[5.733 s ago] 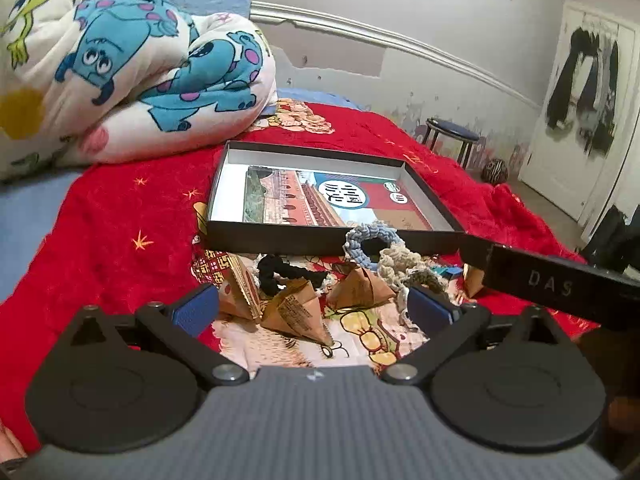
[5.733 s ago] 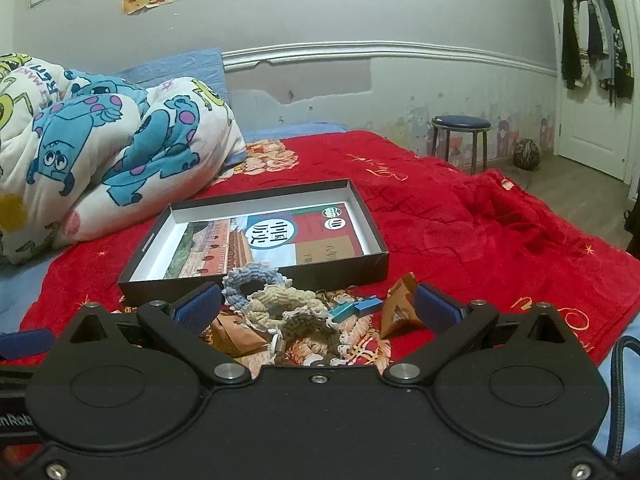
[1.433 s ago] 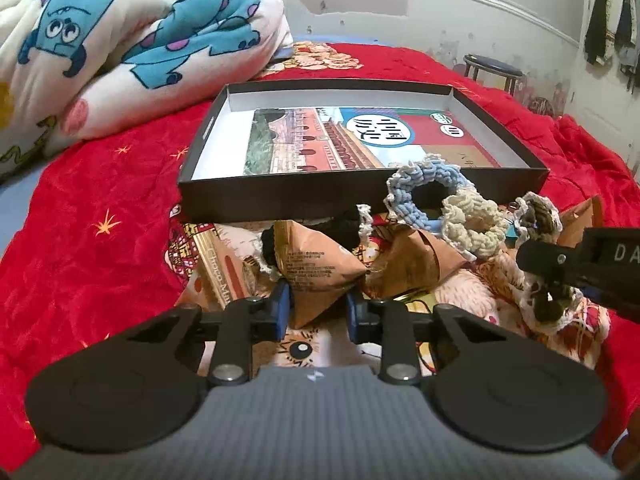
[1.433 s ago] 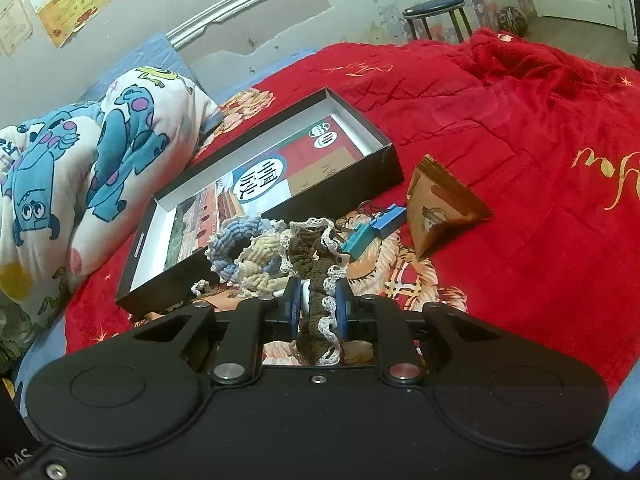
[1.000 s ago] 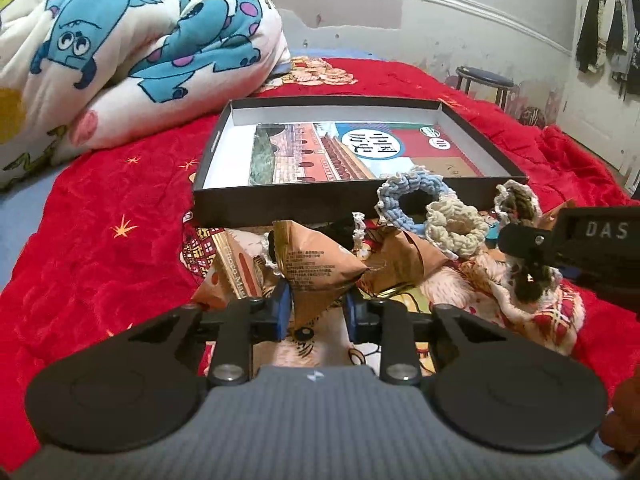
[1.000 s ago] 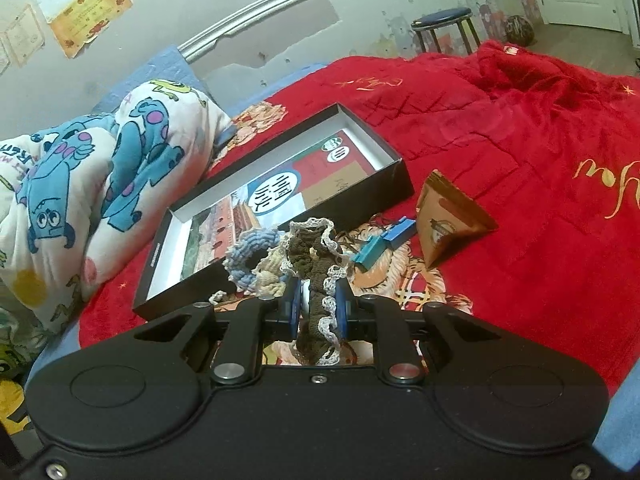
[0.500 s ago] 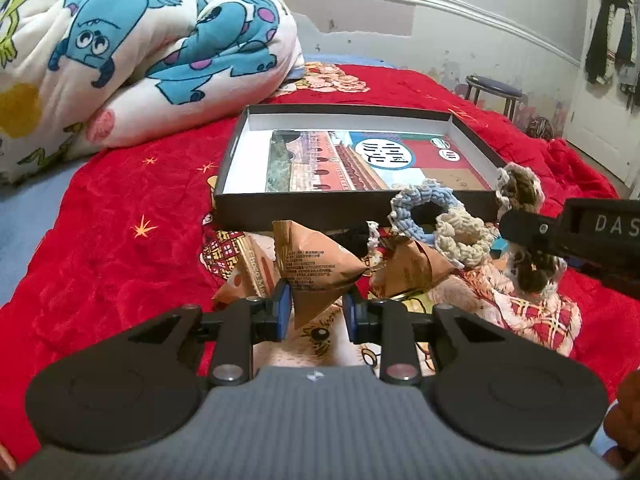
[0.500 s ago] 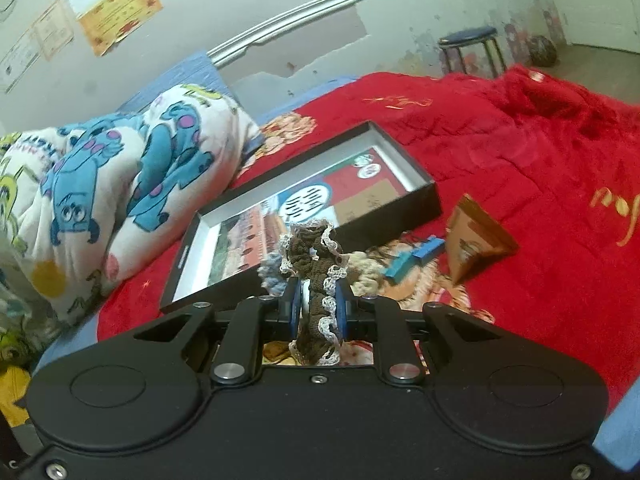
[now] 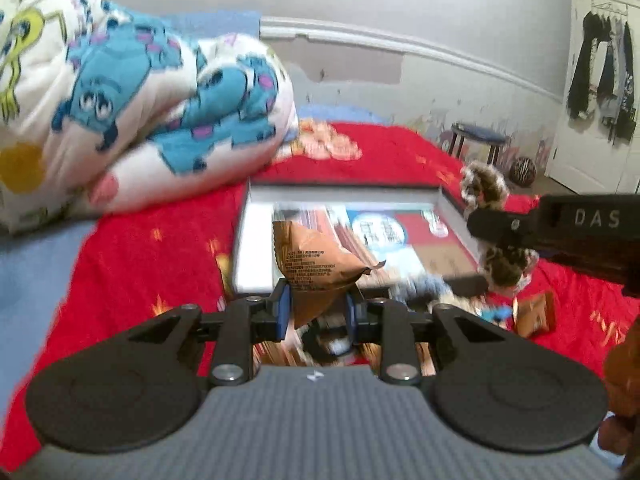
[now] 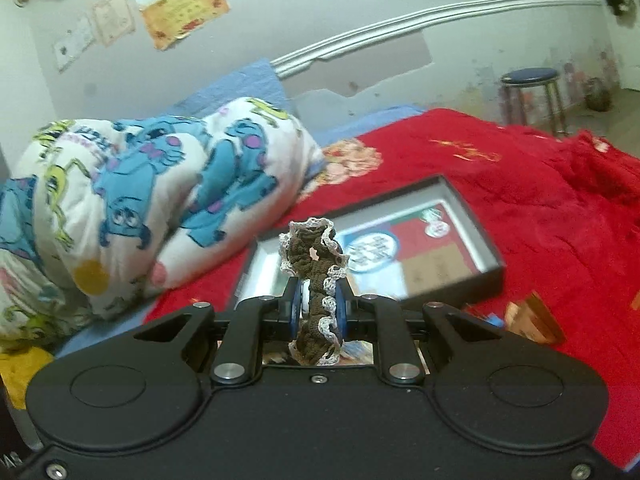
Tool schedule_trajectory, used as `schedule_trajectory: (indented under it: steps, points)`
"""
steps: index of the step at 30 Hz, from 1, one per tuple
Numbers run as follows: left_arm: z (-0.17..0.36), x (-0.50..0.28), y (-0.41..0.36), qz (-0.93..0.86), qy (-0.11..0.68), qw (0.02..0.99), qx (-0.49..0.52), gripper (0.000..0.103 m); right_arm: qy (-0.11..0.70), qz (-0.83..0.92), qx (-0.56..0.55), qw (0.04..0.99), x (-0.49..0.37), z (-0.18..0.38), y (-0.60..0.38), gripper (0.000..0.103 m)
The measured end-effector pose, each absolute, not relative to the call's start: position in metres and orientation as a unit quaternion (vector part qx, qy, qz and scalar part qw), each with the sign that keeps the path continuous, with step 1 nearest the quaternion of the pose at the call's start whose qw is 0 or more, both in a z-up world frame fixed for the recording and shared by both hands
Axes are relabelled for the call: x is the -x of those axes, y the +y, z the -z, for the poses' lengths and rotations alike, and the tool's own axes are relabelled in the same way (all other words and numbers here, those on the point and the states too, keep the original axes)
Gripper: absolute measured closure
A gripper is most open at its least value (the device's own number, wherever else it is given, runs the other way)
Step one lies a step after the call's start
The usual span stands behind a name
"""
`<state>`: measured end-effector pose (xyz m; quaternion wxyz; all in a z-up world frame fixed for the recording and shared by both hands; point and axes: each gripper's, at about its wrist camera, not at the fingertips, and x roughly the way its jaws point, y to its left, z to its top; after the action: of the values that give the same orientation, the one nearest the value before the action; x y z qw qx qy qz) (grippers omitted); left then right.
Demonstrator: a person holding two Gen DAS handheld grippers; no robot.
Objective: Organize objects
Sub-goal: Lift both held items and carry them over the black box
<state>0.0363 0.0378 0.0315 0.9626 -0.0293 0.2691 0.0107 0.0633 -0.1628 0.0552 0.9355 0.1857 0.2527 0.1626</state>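
Two tools are in view, one per hand. The left tool (image 9: 316, 312) is clenched on one brown packet (image 9: 316, 264), which stands up between its blue pads (image 9: 283, 312) with its printed face toward the camera and its crimped end pointing right. The right tool (image 10: 318, 310) is clenched on one brown scrunchie (image 10: 316, 280) with pale lace trim; the scrunchie is pinched at its middle, so a loop rises above the pads and a tail hangs below them. In the left wrist view the right tool (image 9: 486, 222) enters from the right, with the scrunchie (image 9: 486, 190) showing above and below its finger.

Just beyond both tools lies one open black box (image 10: 486, 246) on the bed (image 9: 132, 264). In the left wrist view the packet sits in front of the near left part of the box (image 9: 240, 240), and the scrunchie is over its right wall. In the right wrist view the scrunchie covers the box's near left part. The box floor bears a printed sheet (image 10: 420, 248) with a white disc and red and tan patches.

On the bed near the box's right corner lies one more brown packet (image 9: 534, 314); beside it is a small blue piece (image 9: 494, 314), blurred. More items lie below the left tool's pads, too blurred to count.

Far left on the bed is one rolled quilt (image 9: 140, 100) with blue monsters. One stool (image 10: 530, 94) stands by the far wall on the right, and dark clothes (image 9: 604, 68) hang on a door.
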Motion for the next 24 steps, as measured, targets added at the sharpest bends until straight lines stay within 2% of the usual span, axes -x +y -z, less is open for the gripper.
schedule_trajectory:
  steps: [6,11,14,17,21,24]
  points:
    - [-0.040,-0.078,0.058,-0.019,0.271,0.962,0.018,0.072,0.272,-0.185,-0.123,0.936,-0.118,-0.061,-0.149,0.086]
    - [-0.026,-0.121,0.071,-0.016,0.295,0.955,0.029,0.072,0.292,-0.197,-0.109,0.930,-0.161,-0.049,-0.133,0.086]
    - [-0.015,-0.141,0.071,-0.023,0.308,0.951,0.019,0.072,0.308,-0.206,-0.143,0.918,-0.184,-0.033,-0.127,0.086]
    - [-0.004,-0.147,0.075,-0.023,0.316,0.947,0.044,0.072,0.326,-0.203,-0.148,0.911,-0.199,-0.014,-0.119,0.085]
    - [0.010,-0.147,0.066,-0.025,0.324,0.946,0.014,0.072,0.334,-0.190,-0.144,0.912,-0.205,0.008,-0.109,0.085]
    - [0.015,-0.151,0.065,-0.023,0.333,0.942,0.029,0.072,0.337,-0.186,-0.119,0.915,-0.205,0.014,-0.099,0.085]
